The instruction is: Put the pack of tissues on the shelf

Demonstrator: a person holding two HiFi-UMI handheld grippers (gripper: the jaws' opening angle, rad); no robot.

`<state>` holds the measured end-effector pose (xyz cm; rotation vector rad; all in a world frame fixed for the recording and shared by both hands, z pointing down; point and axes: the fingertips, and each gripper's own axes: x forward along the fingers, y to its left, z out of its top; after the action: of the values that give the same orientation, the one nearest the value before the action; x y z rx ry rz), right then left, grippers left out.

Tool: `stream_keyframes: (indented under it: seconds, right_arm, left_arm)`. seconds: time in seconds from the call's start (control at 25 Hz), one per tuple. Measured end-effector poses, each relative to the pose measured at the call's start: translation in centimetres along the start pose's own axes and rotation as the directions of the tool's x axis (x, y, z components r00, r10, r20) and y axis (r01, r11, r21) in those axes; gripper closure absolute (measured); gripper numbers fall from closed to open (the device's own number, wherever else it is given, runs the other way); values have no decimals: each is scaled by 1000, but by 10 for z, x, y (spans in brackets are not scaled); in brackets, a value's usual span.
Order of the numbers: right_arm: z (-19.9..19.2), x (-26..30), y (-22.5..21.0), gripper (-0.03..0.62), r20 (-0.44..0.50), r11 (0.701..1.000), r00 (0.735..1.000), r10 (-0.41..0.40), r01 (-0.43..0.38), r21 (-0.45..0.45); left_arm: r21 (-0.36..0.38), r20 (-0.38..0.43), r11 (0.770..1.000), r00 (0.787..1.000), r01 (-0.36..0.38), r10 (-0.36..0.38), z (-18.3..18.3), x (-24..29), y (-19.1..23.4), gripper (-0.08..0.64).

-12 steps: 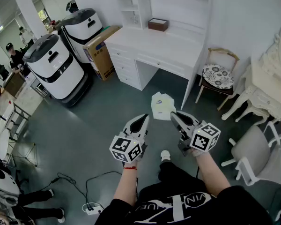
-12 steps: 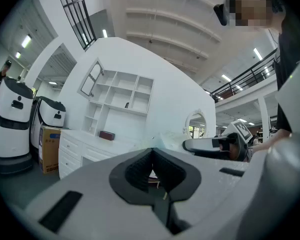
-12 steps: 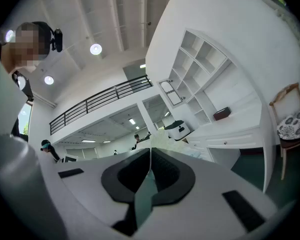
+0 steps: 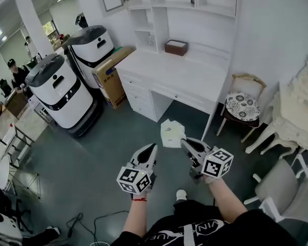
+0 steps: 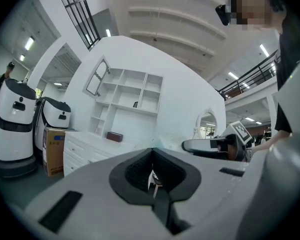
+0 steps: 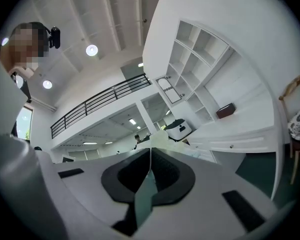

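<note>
A pale white-green pack of tissues (image 4: pixel 170 133) hangs in the air above the grey floor, in front of the white desk (image 4: pixel 169 73). My right gripper (image 4: pixel 184 142) is shut on its near edge. In the right gripper view a thin greenish film (image 6: pixel 146 184) runs between the closed jaws, and the pack (image 6: pixel 162 136) shows past the tips. My left gripper (image 4: pixel 150 148) is held level beside it, shut, with nothing in it. The white shelf unit (image 4: pixel 195 4) with open compartments stands on the desk, and a brown box (image 4: pixel 175 47) sits below it.
Two white service robots (image 4: pixel 56 88) (image 4: pixel 92 42) and a cardboard box (image 4: pixel 110 76) stand left of the desk. A wooden chair with a patterned cushion (image 4: pixel 241 104) is to the desk's right, and a white chair (image 4: pixel 282 183) is nearer. A person (image 4: pixel 15 70) stands far left.
The desk and shelf now look closer and fuller in the head view. Both grippers and the pack sit slightly lower and further left in the picture. Neither gripper's jaws have changed.
</note>
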<state>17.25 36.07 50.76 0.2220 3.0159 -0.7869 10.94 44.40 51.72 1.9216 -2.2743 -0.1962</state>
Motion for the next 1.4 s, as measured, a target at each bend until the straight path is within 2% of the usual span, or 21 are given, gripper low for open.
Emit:
stream_keyframes:
  seconds: [0.2, 0.56, 1.0, 1.2, 1.4]
  right_arm:
    - [28, 29, -36, 579, 17, 1000, 999, 28, -28, 2]
    - [74, 52, -120, 578, 76, 1000, 997, -9, 9, -8]
    - [102, 68, -178, 580, 99, 998, 994, -55, 55, 2]
    - [121, 82, -211, 580, 133, 995, 987, -95, 97, -7]
    - [150, 101, -251, 580, 172, 987, 973, -153, 158, -13]
  left_arm:
    - [-1, -7, 1000, 1000, 11, -11, 12, 53, 27, 552]
    - [16, -4, 997, 998, 69, -69, 22, 154, 52, 552]
    - [6, -33, 994, 993, 113, -113, 21, 227, 69, 552]
    - [7, -30, 985, 985, 172, -172, 29, 275, 82, 552]
    - [12, -36, 964, 964, 264, -264, 44, 337, 93, 552]
